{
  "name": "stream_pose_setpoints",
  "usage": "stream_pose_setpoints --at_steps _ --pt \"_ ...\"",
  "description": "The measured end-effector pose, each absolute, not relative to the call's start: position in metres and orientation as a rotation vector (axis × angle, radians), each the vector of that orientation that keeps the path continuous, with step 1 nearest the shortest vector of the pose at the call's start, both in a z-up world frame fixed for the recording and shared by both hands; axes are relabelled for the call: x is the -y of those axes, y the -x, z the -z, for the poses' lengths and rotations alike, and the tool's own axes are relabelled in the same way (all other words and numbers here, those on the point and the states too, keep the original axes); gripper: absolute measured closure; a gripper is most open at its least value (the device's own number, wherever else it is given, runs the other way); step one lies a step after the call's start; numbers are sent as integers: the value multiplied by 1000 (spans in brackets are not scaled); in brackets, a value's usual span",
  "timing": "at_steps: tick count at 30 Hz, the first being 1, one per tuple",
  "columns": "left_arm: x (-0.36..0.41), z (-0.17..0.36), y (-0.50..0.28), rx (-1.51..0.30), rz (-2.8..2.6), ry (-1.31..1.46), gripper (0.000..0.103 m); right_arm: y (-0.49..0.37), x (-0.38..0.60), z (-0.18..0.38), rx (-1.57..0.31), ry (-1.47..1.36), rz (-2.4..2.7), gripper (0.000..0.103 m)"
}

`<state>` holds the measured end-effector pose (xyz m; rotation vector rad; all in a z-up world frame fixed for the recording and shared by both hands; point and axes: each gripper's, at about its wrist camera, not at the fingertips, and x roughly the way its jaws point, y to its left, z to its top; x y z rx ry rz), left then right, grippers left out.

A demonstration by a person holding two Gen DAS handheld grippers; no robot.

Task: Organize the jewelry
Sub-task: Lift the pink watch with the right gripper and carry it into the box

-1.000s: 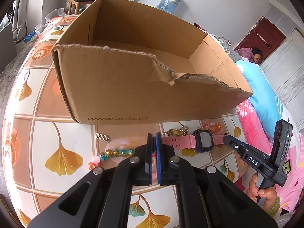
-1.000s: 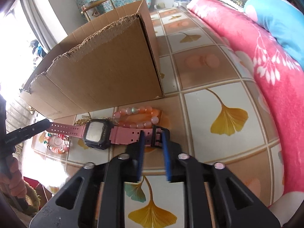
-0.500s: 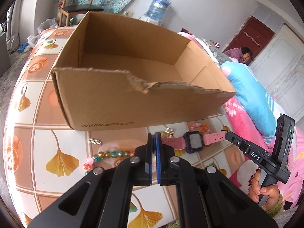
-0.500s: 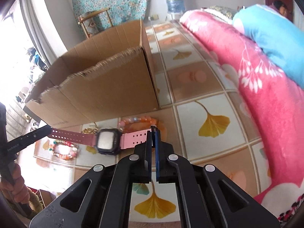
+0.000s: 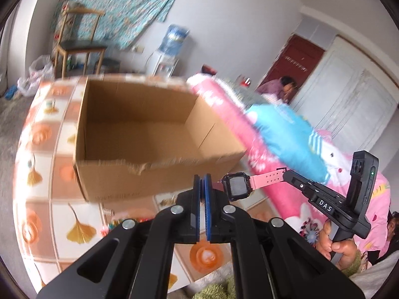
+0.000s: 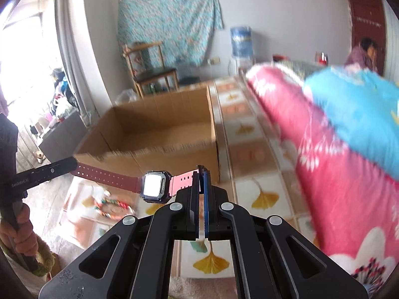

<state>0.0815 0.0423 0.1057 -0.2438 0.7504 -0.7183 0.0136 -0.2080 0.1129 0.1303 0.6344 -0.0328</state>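
Spanning both grippers, left gripper (image 5: 202,183) and right gripper (image 6: 201,178) clamp the watch (image 6: 154,186) strap ends; uneven pulling risks slippage short of the box (image 5: 139,134).

Daylight is flooding in from a window (image 6: 15,79) far to the left of the right jaws, blowing that edge out to pure white. The watch face (image 6: 152,186) just left of those jaws is glaring white too. The cardboard box (image 5: 139,134) beyond the jaws is smearing with motion blur in both views, its torn rim streaking. The pink quilt (image 6: 331,164) and blue pillow (image 5: 286,134) to the right are blurring as well, and the beads (image 6: 112,203) below and to the left of the jaws are only a smudge. The black gripper arms nearest each lens are staying sharp. Walls and doors are bending at the fisheye edges, and the corners are darkening to black. Shadows are looking soft and faint.
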Motion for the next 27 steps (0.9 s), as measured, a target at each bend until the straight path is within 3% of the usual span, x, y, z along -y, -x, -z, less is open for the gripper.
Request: stream_pose_setpoints --at_steps 7,12,21,27 --pt "-45 -155 -96 -594 670 166 100 -65 197 -146 -542 -24 -60 102" --pt "-37 -162 -148 -580 549 70 100 -151 190 -140 -617 4 -179 102" --pt "-5 -105 -277 -828 382 -119 100 -300 160 -83 -902 128 -255 102" --pt "5 -69 -336 -1006 331 -130 98 -345 157 -54 -1018 150 -238 102"
